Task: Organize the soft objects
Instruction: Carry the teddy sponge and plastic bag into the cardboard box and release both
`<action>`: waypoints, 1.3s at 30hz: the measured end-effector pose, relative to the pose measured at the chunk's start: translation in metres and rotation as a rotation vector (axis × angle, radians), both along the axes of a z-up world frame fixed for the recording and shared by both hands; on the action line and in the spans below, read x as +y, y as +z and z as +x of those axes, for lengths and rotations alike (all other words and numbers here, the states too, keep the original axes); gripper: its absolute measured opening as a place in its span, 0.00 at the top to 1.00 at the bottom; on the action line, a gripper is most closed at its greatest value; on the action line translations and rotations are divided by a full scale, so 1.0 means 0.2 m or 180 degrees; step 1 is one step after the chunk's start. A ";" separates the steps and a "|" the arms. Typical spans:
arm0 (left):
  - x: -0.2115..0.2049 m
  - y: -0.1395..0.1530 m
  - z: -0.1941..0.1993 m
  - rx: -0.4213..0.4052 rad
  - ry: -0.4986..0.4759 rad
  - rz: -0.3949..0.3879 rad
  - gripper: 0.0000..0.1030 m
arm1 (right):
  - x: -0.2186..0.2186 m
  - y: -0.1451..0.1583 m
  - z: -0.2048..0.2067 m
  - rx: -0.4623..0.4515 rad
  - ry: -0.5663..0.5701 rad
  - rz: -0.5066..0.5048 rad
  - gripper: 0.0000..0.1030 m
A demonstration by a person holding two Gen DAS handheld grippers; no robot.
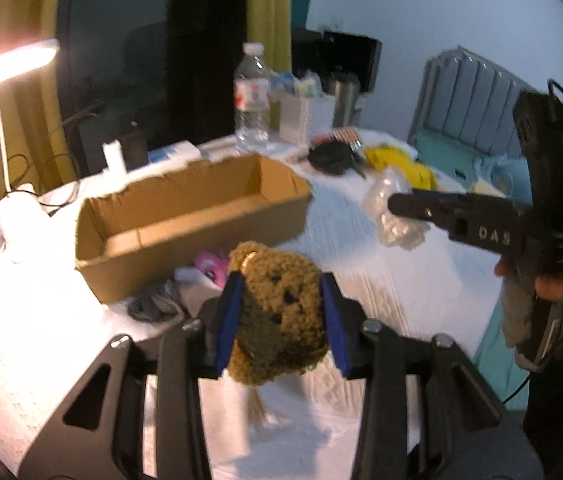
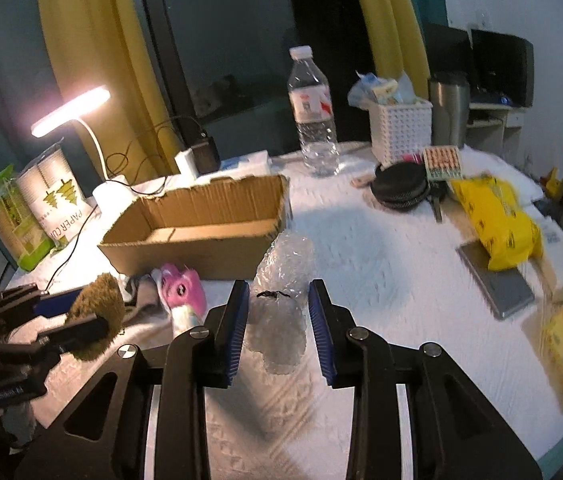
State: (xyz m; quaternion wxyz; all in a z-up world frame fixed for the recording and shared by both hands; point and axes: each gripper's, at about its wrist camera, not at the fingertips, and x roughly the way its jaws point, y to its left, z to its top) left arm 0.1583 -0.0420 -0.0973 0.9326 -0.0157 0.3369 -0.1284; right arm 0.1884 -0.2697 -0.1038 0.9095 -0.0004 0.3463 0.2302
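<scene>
Left claw (image 1: 281, 312) pinches the fuzzy brown plush (image 1: 277, 312) aloft, the cardboard box (image 1: 185, 216) ahead to its left. Right claw (image 2: 277, 312), open, straddles the bubble wrap (image 2: 281, 300). Being soft, the plush may slip out before reaching the box.

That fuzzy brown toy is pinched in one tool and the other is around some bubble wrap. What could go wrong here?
The left tool holds the brown plush toy only by its sides, so it might slip out before reaching the cardboard box. The right tool straddles the bubble wrap with its pads apart; the wrap could squash or slide away when it closes. The water bottle behind the box could get knocked over.
</scene>
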 end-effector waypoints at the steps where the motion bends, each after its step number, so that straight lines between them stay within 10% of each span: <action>1: 0.02 0.01 0.01 -0.0032 0.0034 -0.0015 0.61 | 0.02 0.02 0.01 -0.0026 0.0014 -0.0011 0.68; 23: 0.23 0.06 0.41 -0.0420 0.0576 -0.0433 0.60 | 0.24 0.12 0.34 -0.0200 0.0423 0.0015 0.68; 39: 0.16 -0.18 0.75 0.0164 0.0601 -0.0482 0.51 | 0.32 -0.09 0.59 0.0134 0.0566 0.0094 0.68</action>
